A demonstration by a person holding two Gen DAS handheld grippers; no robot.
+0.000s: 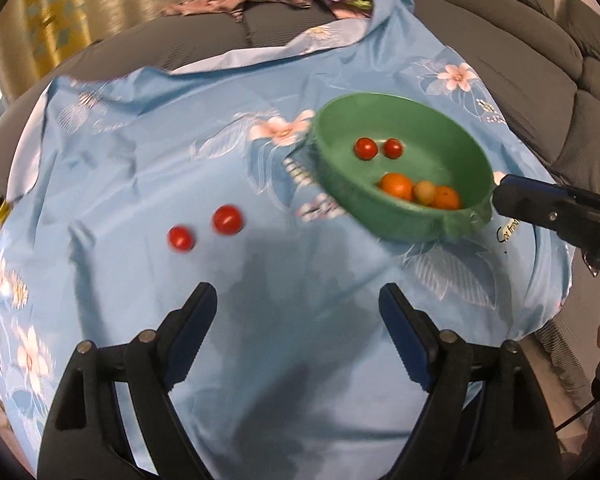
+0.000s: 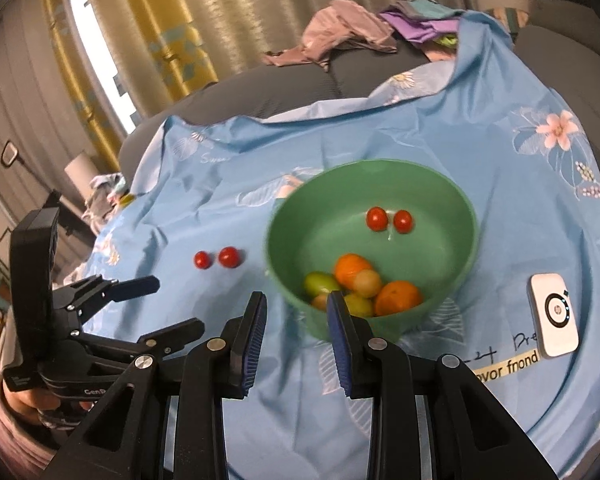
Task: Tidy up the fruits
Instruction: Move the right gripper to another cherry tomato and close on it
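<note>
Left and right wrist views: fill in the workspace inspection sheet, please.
Surface: blue floral cloth spread over a grey sofa.
Job's things: green bowl holding two cherry tomatoes, two oranges and greenish fruits; two loose tomatoes on the cloth left of it.
Clutter: white device right of the bowl; crumpled clothes behind.
Grippers: left gripper open, empty; right gripper shut on the bowl's rim tab.
Cables: thin dark cable at the right edge.
Surroundings: curtains, window.
</note>
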